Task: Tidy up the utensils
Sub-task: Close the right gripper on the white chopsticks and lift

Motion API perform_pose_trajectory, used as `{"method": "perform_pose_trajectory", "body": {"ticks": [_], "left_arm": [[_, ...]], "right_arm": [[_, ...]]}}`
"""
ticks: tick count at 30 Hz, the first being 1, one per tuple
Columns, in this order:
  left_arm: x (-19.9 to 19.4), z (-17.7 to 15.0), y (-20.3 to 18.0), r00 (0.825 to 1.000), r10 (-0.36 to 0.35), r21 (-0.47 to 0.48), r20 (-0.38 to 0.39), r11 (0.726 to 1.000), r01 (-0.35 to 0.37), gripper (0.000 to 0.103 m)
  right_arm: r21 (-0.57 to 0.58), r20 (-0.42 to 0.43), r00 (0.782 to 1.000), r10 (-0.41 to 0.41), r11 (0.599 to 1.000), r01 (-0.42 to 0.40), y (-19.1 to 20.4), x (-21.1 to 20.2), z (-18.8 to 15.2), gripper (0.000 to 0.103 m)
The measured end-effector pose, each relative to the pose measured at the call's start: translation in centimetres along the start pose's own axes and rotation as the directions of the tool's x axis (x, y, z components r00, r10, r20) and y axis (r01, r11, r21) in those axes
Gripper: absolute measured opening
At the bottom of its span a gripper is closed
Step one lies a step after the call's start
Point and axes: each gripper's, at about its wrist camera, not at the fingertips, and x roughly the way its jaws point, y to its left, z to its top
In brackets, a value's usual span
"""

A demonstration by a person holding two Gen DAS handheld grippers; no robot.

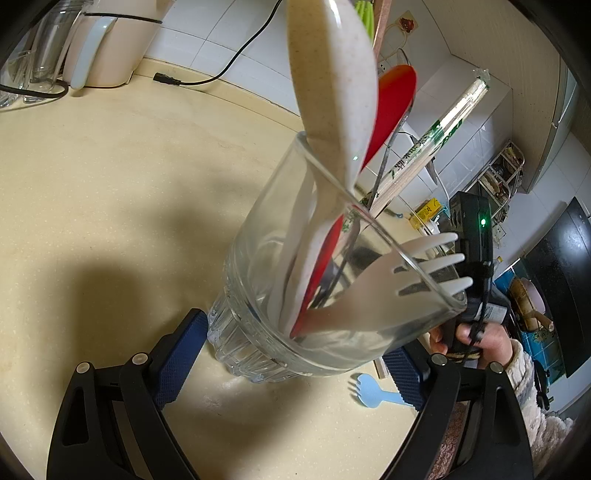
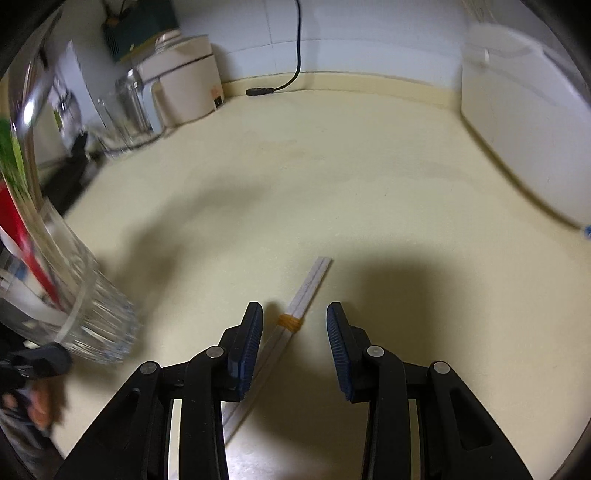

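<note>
Left wrist: left gripper (image 1: pixel 295 365) jaws pinch the glass (image 1: pixel 295 295) base, tilting its mouth rightward to receive utensils; white fork (image 1: pixel 388 291) already inside.

Right wrist: right gripper (image 2: pixel 293 350) jaws spread, empty, straddling banded chopsticks (image 2: pixel 295 317) on the counter (image 2: pixel 369 184), likely next.

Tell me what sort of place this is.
Most likely a home kitchen. A cream countertop meets a white tiled wall, a cream appliance stands at the back beside empty glasses, and a glass holds spoons and a fork.
</note>
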Motion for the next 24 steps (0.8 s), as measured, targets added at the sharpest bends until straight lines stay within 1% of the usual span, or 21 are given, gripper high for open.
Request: {"method": "perform_pose_trajectory", "body": {"ticks": [2,3,4,7,11,17,20,21,24], "left_arm": [[0.0,0.0,0.0,1.000,0.000,0.000,0.000,1.000,0.000,0.092],[0.0,0.0,0.0,1.000,0.000,0.000,0.000,1.000,0.000,0.092],[0.0,0.0,0.0,1.000,0.000,0.000,0.000,1.000,0.000,0.092],[0.0,0.0,0.0,1.000,0.000,0.000,0.000,1.000,0.000,0.092],[0.0,0.0,0.0,1.000,0.000,0.000,0.000,1.000,0.000,0.092],[0.0,0.0,0.0,1.000,0.000,0.000,0.000,1.000,0.000,0.092],[0.0,0.0,0.0,1.000,0.000,0.000,0.000,1.000,0.000,0.092],[0.0,0.0,0.0,1.000,0.000,0.000,0.000,1.000,0.000,0.092],[0.0,0.0,0.0,1.000,0.000,0.000,0.000,1.000,0.000,0.092]], "right_arm": [[-0.058,0.001,0.998,-0.059,0.997,0.059,1.0,0.2,-0.1,0.036],[-0.087,0.009,0.997,-0.075,0.993,0.076,1.5,0.1,-0.2,0.027],[-0.102,0.009,0.998,-0.064,0.993,0.065,1.9,0.1,-0.3,0.020],[-0.116,0.009,0.997,-0.071,0.991,0.072,2.4,0.1,-0.3,0.019],[-0.089,0.005,0.999,-0.036,0.995,0.037,1.9,0.1,-0.2,0.019],[-0.110,0.012,0.999,-0.052,0.993,0.053,2.3,0.0,-0.2,0.020],[-0.102,0.016,0.999,-0.038,0.994,0.039,2.2,0.0,-0.3,0.017],[-0.097,0.017,0.999,-0.035,0.995,0.036,2.2,-0.1,-0.4,0.014],[-0.078,0.024,0.999,-0.024,0.997,0.025,1.9,-0.3,-0.5,0.013]]}}
